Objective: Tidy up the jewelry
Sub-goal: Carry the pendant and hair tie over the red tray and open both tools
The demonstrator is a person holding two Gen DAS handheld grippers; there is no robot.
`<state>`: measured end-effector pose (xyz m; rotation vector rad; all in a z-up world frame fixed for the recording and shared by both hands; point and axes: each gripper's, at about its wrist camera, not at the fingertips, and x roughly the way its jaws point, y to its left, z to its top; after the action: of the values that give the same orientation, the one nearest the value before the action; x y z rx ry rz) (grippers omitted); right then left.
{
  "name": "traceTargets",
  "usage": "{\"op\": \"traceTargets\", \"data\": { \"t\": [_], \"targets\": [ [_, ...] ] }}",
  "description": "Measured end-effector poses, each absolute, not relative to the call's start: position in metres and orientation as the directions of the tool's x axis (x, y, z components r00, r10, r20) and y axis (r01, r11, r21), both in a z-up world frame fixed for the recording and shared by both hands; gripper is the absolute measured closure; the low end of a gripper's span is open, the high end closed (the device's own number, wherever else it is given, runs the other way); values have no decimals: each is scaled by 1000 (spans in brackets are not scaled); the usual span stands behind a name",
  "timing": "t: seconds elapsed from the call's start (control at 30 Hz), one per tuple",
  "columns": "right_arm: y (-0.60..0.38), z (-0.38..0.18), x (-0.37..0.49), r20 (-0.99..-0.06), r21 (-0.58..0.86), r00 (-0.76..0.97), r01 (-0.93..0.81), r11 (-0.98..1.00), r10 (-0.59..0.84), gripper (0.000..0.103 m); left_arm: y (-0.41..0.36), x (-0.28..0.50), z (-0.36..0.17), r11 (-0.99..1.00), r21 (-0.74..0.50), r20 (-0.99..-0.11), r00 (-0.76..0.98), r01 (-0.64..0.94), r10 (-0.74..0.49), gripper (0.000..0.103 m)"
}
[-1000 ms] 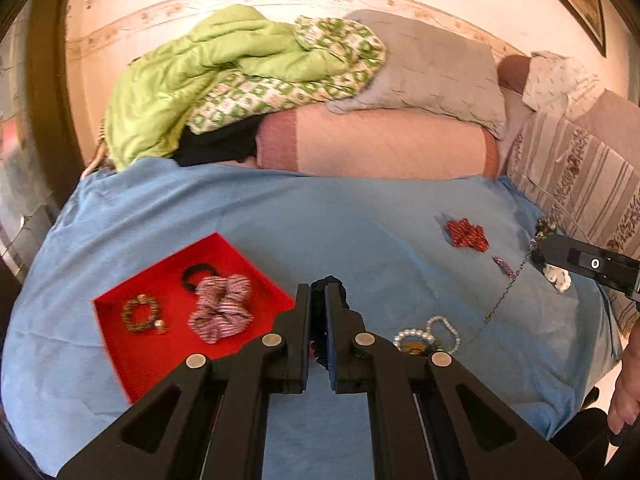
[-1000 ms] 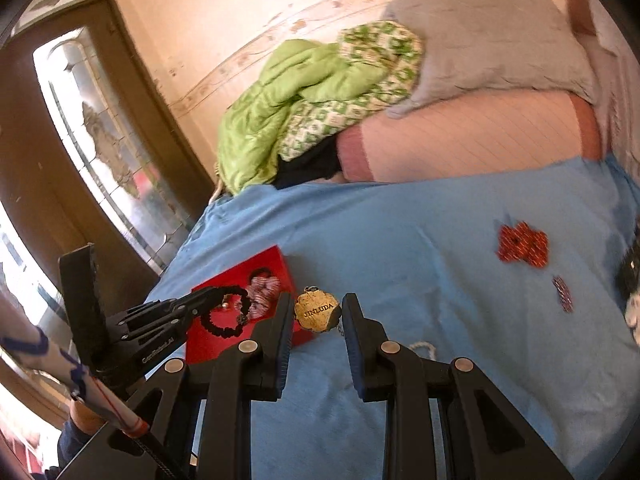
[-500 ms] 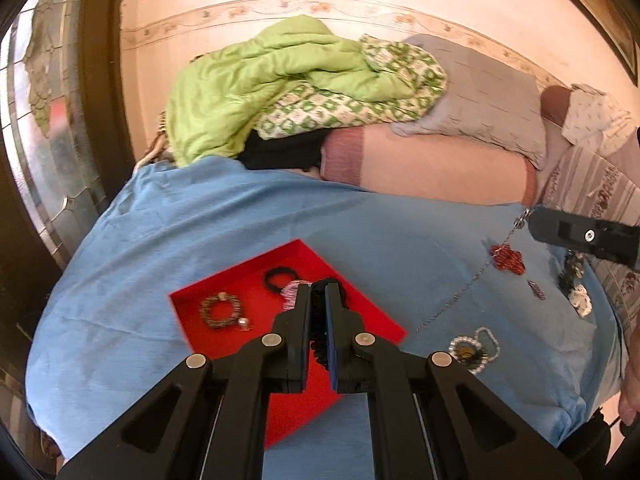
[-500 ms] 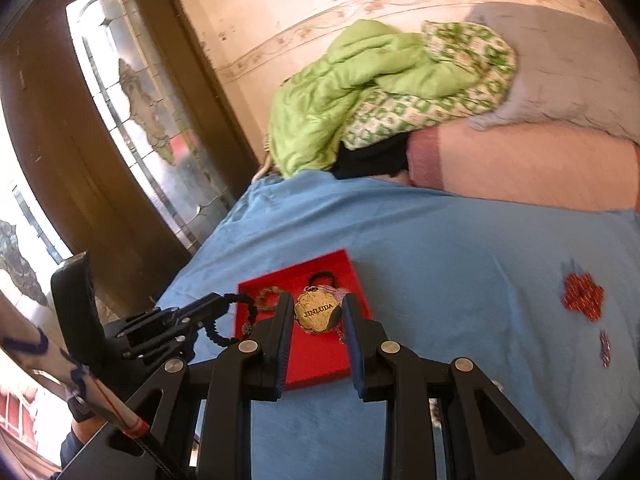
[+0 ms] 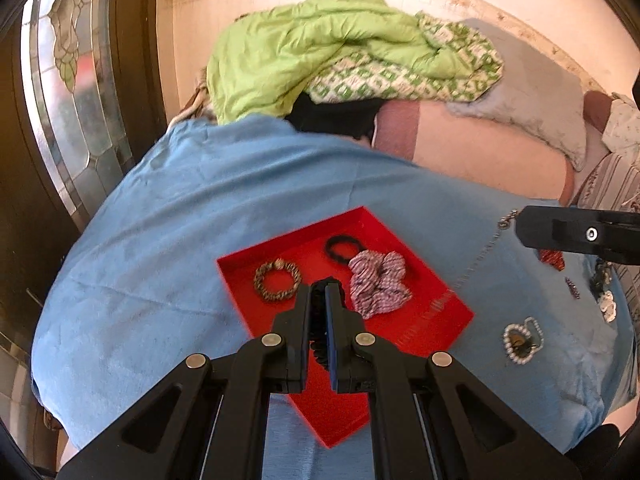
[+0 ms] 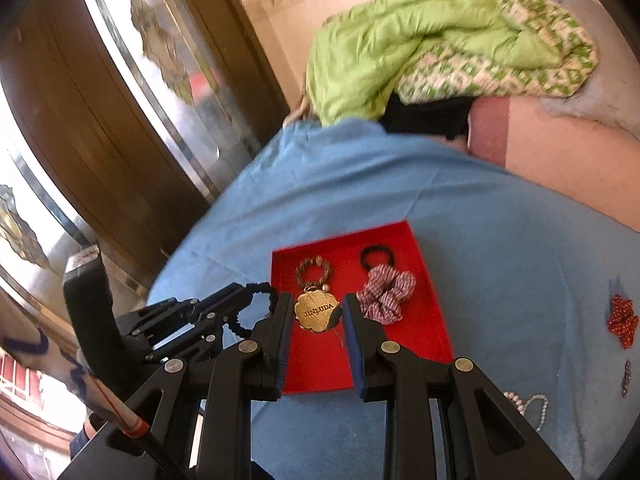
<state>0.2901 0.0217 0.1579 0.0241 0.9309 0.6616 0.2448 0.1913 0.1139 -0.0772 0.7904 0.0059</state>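
Note:
A red tray (image 5: 440, 320) (image 6: 424, 320) lies on the blue sheet (image 5: 180, 220). It holds a brown beaded bracelet (image 5: 277, 280) (image 6: 313, 271), a black hair tie (image 5: 343, 247) (image 6: 376, 258) and a striped pink scrunchie (image 5: 378, 282) (image 6: 386, 292). My left gripper (image 5: 319, 296) is shut on a black beaded bracelet (image 6: 256, 308), above the tray's near left part. My right gripper (image 6: 318, 314) is shut on a gold tag marked JINLUDA (image 6: 317, 312), whose thin chain (image 5: 480, 256) hangs over the tray.
A pearl bracelet (image 5: 522, 340) (image 6: 528, 404), a red beaded piece (image 6: 622, 320), a small dark pink piece (image 6: 626, 376) and other pieces lie on the sheet right of the tray. Green quilt (image 5: 320, 48) and pillows at the back. A glass door (image 6: 100, 120) stands left.
Both grippers have moved left, from over the loose jewelry to above the red tray, each still holding its piece. The chain now trails across the tray.

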Motion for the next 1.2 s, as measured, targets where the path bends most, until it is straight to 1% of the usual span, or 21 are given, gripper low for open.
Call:
{"op": "traceTargets", "data": {
  "t": [0.2,0.63,0.73,1.03,1.2],
  "targets": [
    [49,128,311,-784,269,381,-503,821,491,77,200,264,90,996,-74,-753,658,-52,-22,96],
    [64,57,340,-852,284,297,-430,857,431,76,208,296,29,987,-118,-825,564,-106,-38,96],
    [65,43,345,-864,279,284,-415,866,415,76,207,300,19,985,-125,-834,550,-117,-40,96],
    [63,4,362,-896,274,244,-356,893,372,76,214,310,-1,961,-170,-851,525,-218,-31,96],
    [62,-14,370,-913,265,218,-329,906,346,76,211,313,-10,963,-156,-852,524,-220,-18,96]
  ]
}}
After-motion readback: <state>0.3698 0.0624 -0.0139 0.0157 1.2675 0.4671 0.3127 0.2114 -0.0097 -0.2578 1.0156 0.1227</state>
